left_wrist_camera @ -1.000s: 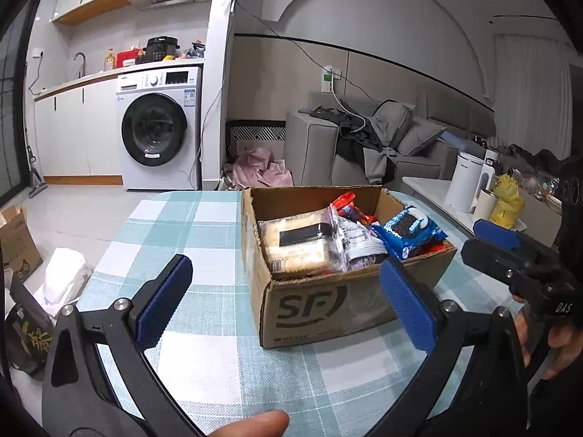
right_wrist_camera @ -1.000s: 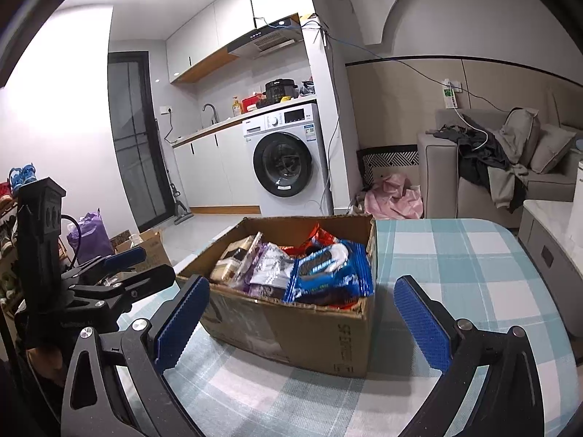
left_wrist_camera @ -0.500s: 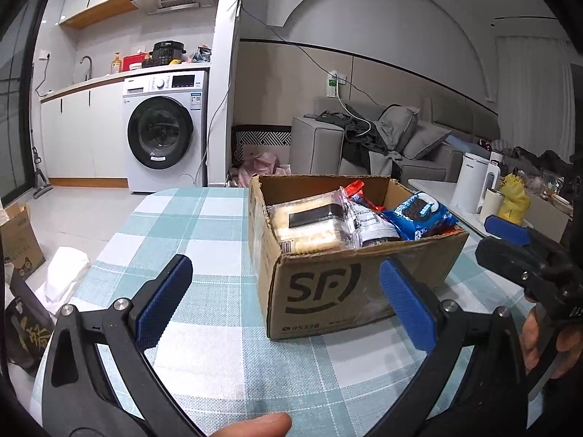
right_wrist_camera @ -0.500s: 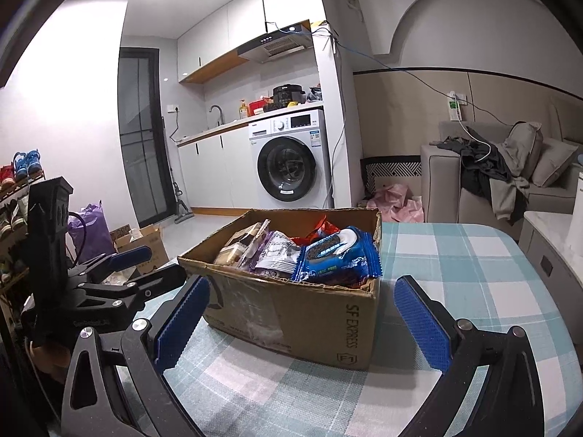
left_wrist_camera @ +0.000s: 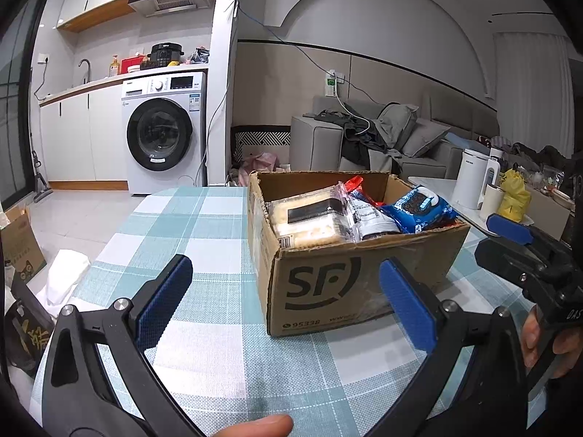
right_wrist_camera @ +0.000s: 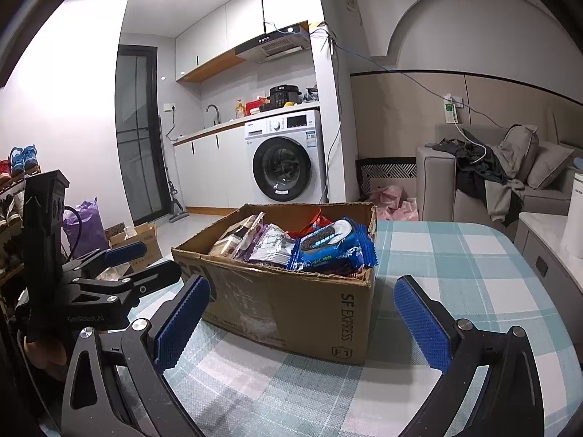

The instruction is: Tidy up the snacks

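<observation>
An open cardboard box [left_wrist_camera: 349, 284] [right_wrist_camera: 291, 309] marked SF stands on the checked tablecloth [left_wrist_camera: 204, 240]. It is packed with snacks: a pale cake pack [left_wrist_camera: 306, 218], a silver-purple packet [right_wrist_camera: 271, 245], a blue cookie pack [left_wrist_camera: 419, 209] [right_wrist_camera: 333, 245] and a red wrapper [left_wrist_camera: 353, 184]. My left gripper [left_wrist_camera: 286, 302] is open, low in front of the box's near wall, holding nothing. My right gripper [right_wrist_camera: 302, 317] is open too, at the box's right corner, and empty. Each gripper shows at the edge of the other's view.
A washing machine [left_wrist_camera: 164, 134] and kitchen counter stand behind, a grey sofa [left_wrist_camera: 382, 142] with clothes to the right. A white kettle [left_wrist_camera: 473, 178] and yellow bag [left_wrist_camera: 513, 193] sit on a side table. Cardboard boxes [right_wrist_camera: 135, 240] and bags lie on the floor at left.
Both grippers have sunk lower, so the box now appears more side-on and larger. Both stayed open and empty.
</observation>
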`<state>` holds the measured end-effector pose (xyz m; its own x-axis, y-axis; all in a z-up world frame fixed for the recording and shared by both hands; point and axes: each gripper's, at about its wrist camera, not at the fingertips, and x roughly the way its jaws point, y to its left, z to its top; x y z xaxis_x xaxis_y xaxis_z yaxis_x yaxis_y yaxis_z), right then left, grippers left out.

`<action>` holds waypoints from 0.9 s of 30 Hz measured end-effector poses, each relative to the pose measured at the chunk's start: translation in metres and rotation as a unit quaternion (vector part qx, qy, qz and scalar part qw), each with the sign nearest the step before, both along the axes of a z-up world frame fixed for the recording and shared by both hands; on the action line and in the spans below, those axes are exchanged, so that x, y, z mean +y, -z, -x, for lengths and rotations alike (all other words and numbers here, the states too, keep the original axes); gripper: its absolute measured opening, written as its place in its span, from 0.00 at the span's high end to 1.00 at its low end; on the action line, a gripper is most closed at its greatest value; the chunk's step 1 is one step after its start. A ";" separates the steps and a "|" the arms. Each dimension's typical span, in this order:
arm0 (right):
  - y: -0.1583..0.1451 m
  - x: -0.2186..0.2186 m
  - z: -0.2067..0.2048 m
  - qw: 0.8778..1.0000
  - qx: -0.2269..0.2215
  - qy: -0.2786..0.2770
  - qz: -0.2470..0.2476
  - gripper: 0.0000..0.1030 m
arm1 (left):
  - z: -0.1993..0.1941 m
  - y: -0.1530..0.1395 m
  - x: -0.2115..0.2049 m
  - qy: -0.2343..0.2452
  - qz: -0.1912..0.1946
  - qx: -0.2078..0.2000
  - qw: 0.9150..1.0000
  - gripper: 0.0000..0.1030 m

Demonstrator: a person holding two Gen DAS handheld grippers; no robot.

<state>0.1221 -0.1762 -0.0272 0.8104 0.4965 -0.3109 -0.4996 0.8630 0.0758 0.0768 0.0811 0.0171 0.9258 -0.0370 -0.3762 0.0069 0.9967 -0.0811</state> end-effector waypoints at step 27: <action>-0.002 0.003 0.005 1.000 -0.012 0.002 0.006 0.00 | 0.000 0.002 0.000 -0.001 -0.001 0.000 1.000 0.01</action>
